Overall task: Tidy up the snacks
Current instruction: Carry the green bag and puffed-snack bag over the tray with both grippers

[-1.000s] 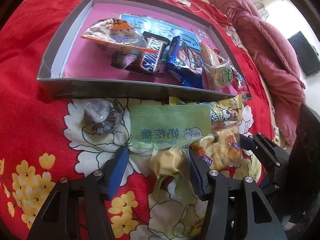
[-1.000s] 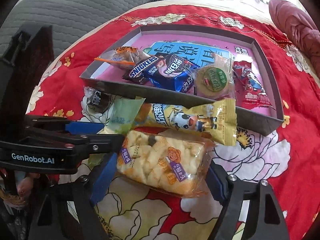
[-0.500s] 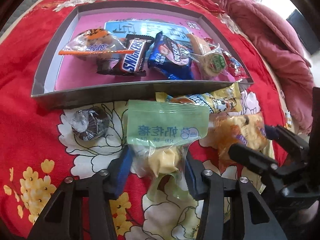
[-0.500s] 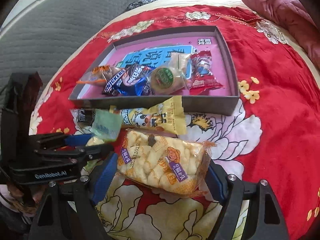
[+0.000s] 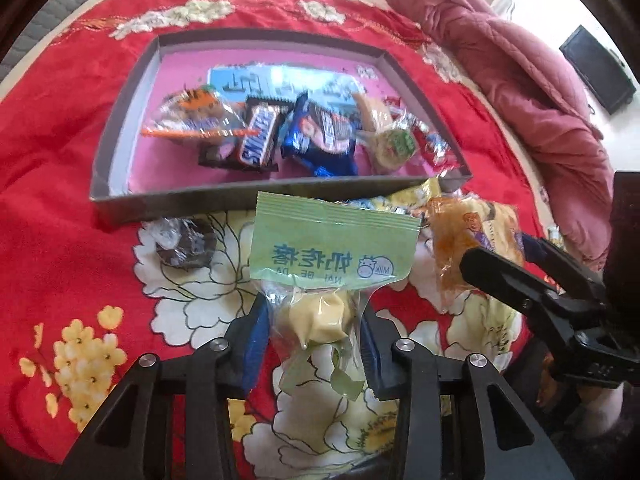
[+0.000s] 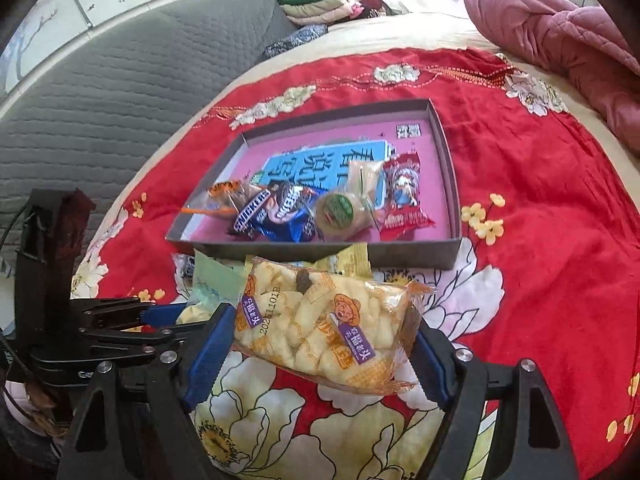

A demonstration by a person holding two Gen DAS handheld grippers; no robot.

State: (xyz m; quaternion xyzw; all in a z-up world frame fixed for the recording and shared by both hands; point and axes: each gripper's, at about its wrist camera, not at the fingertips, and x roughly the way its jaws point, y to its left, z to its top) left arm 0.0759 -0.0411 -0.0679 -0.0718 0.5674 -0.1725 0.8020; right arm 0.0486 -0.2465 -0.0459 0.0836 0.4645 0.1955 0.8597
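Both packets are off the cloth now! A second ago the green bag [image 5: 332,248] lay flat on the red spread [image 5: 52,184] between wide fingers; now the left gripper [image 5: 316,330] has pinched in on its lumpy lower half and tipped it up, label end standing toward the tray [image 5: 120,200]. The jaws are closing even now, narrow, blue pads squeezing the cream-coloured filling. On the other side, the puff pack [image 6: 324,324] has come up too, the tray sliding further off in the right view. That looks like two pick-ups done together, with the drop into the tray to come.

The right gripper [image 6: 320,344] holds wide, its pads [image 6: 208,352] clamped on the two ends of the puff pack, which hangs tilted just short of the tray's near wall. A yellow packet [image 6: 352,258] and a dark round sweet [image 5: 186,242] lie beside that wall, not yet collected.
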